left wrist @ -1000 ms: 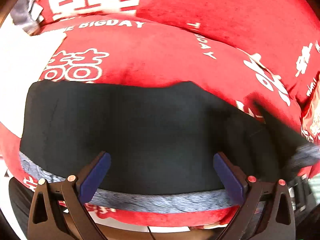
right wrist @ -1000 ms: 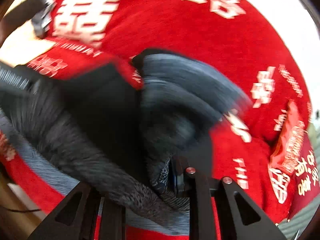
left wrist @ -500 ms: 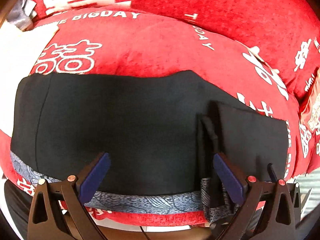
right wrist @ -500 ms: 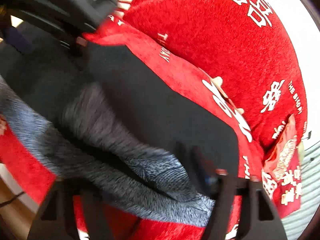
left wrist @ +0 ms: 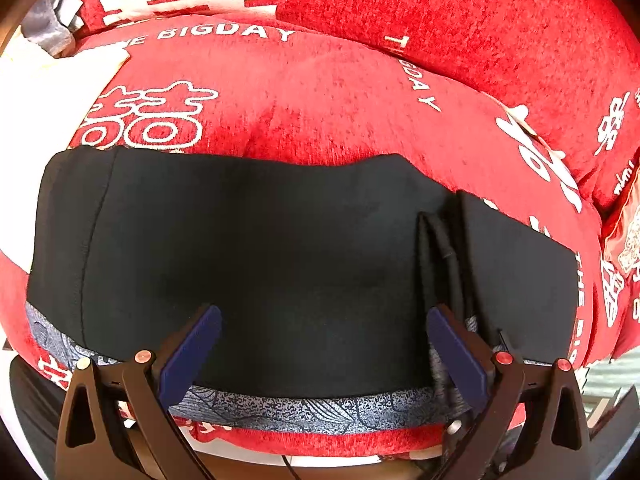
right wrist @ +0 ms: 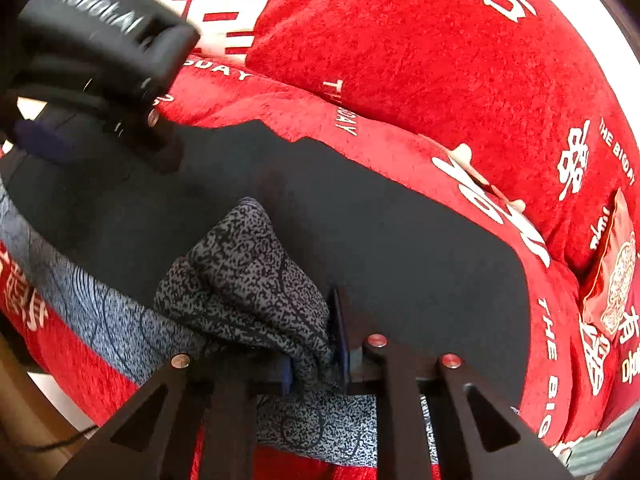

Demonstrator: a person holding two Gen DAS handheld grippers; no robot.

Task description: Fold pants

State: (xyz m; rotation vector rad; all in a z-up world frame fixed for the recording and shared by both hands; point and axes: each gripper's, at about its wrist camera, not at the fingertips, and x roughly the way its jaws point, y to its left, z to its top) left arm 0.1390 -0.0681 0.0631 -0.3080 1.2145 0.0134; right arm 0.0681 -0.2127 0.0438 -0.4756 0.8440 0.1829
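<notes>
Black pants (left wrist: pixel 260 260) with a grey patterned waistband (left wrist: pixel 320 412) lie flat across a red cushion (left wrist: pixel 320 112). A folded panel of them rests at the right end (left wrist: pixel 520 272). My left gripper (left wrist: pixel 328 340) hovers open just above the cloth near the waistband, nothing between its blue pads. In the right wrist view, my right gripper (right wrist: pixel 316 344) is closing, and its pads pinch a raised bunch of the waistband (right wrist: pixel 248 280) at the near edge of the pants (right wrist: pixel 400 260). The left gripper's housing (right wrist: pixel 100 36) shows at the upper left.
Red cushions with white lettering (right wrist: pixel 420 60) rise behind the pants. A red printed packet (right wrist: pixel 612 280) lies at the right end. White cloth (left wrist: pixel 40 92) and a grey item (left wrist: pixel 48 20) sit at the far left. A wooden edge (left wrist: pixel 248 464) runs below the cushion's front.
The right gripper let go of the fabric it carried, which now lies folded at the right end. It opened, sank and closed on the waistband bunch. The left gripper stayed put.
</notes>
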